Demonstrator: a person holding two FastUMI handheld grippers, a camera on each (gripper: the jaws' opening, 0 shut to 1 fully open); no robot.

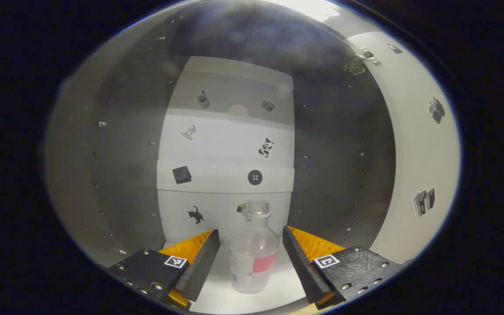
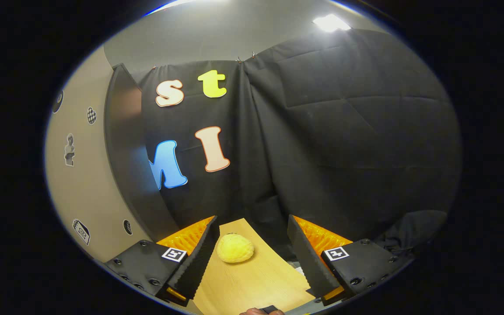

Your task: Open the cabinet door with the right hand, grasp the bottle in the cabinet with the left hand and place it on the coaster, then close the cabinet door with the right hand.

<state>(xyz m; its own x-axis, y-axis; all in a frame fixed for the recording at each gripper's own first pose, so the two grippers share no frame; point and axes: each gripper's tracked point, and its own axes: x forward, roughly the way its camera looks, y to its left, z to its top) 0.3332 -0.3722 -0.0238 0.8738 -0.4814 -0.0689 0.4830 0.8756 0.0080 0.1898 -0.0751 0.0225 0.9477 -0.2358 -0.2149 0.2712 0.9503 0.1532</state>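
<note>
In the left gripper view a clear, capless bottle [image 1: 254, 251] with a pink label stands upright on the white cabinet floor [image 1: 278, 291]. My left gripper [image 1: 251, 258] is open around it, one finger on each side with a gap to the glass. The opened cabinet door [image 1: 414, 144] hangs at the right. In the right gripper view my right gripper [image 2: 252, 253] is open over a wooden tabletop [image 2: 252, 280] with nothing between its fingers. The cabinet's outer side [image 2: 81, 175] and door edge [image 2: 125, 153] stand to its left.
The cabinet's back wall [image 1: 228, 144] carries small stickers, and grey side walls [image 1: 339, 153] close in on both flanks. A yellow bread-like lump [image 2: 234, 248] lies on the table ahead of the right gripper. A hand [image 2: 260, 311] shows at the bottom edge.
</note>
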